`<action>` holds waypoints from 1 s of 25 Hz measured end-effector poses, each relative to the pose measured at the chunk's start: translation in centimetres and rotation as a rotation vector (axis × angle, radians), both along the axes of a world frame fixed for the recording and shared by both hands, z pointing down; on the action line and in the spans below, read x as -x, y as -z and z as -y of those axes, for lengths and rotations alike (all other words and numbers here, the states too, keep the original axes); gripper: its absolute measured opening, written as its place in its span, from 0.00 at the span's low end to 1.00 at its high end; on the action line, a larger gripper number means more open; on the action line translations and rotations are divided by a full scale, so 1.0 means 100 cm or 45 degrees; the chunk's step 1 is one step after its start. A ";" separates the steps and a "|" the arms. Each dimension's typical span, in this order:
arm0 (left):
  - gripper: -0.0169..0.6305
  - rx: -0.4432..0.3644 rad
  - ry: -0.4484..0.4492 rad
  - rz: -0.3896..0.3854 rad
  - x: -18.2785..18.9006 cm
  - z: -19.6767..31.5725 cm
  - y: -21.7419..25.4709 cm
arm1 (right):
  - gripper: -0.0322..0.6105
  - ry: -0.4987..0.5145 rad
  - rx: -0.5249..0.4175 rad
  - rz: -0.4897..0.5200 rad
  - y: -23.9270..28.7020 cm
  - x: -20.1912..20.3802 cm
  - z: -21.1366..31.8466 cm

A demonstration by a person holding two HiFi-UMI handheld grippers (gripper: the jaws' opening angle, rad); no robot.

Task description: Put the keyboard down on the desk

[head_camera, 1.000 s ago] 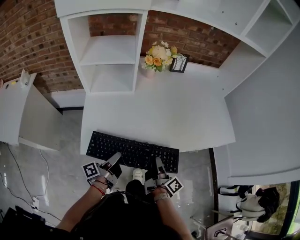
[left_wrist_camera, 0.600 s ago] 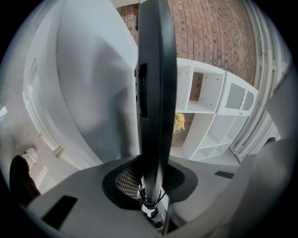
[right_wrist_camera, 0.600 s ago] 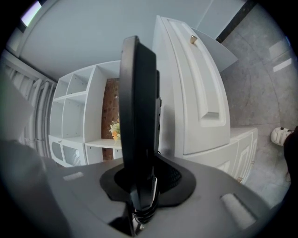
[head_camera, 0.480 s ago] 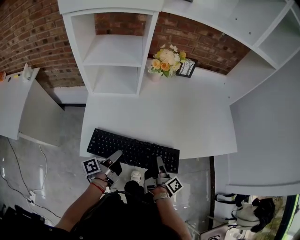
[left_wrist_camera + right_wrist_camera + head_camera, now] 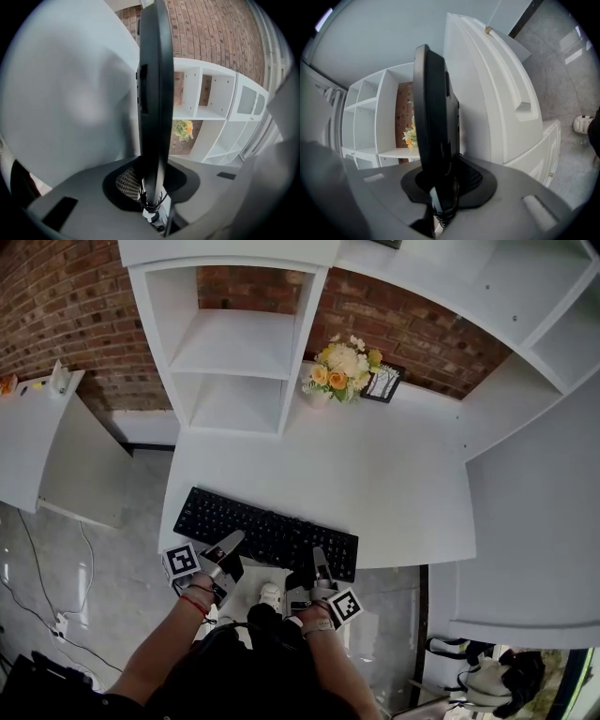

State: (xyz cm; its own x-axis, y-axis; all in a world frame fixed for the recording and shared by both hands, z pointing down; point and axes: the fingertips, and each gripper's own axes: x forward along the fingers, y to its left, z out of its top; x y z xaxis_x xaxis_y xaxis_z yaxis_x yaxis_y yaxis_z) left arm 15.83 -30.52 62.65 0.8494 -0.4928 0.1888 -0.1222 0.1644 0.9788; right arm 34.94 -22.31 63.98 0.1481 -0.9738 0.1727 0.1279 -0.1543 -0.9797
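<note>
A black keyboard [image 5: 267,535] lies along the front edge of the white desk [image 5: 375,474], its near long side still past the edge. My left gripper [image 5: 230,546] is at the keyboard's near left part and its jaws are opening. In the left gripper view the keyboard [image 5: 152,93] stands edge-on between the jaws of the left gripper [image 5: 150,183], with a meshed pad [image 5: 126,180] bare beside it. My right gripper [image 5: 317,561] holds the near right part. In the right gripper view the keyboard [image 5: 433,117] is clamped in the right gripper [image 5: 440,183].
A vase of flowers [image 5: 342,367] and a small picture frame [image 5: 382,382] stand at the desk's back. A white shelf unit [image 5: 234,343] rises at the back left. A low white side table [image 5: 56,456] is at the far left. My shoes [image 5: 270,594] are below.
The keyboard has slid forward, farther onto the desk, with both grippers following. The left jaws have spread a little.
</note>
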 end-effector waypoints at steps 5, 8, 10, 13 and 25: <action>0.15 0.023 0.023 0.012 0.001 0.013 -0.002 | 0.16 -0.017 0.013 0.011 0.002 0.000 0.016; 0.15 0.037 0.038 0.009 0.002 0.019 -0.002 | 0.16 -0.045 0.044 0.029 0.002 0.001 0.021; 0.15 0.030 0.044 -0.007 0.002 0.023 -0.003 | 0.16 -0.056 0.061 0.032 0.004 0.003 0.025; 0.16 -0.006 0.009 -0.001 0.000 0.024 0.001 | 0.16 -0.077 0.079 0.048 0.004 0.003 0.028; 0.35 -0.424 -0.465 0.255 -0.026 -0.034 0.021 | 0.16 -0.114 0.093 0.067 0.002 -0.002 0.033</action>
State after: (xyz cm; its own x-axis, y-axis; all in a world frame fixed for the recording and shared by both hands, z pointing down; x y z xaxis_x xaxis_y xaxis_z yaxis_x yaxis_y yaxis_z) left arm 18.39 -27.15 60.51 0.9404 -0.2323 0.2484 -0.3029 -0.2399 0.9223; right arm 35.14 -25.64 63.75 0.2231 -0.9415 0.2524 0.1956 -0.2105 -0.9578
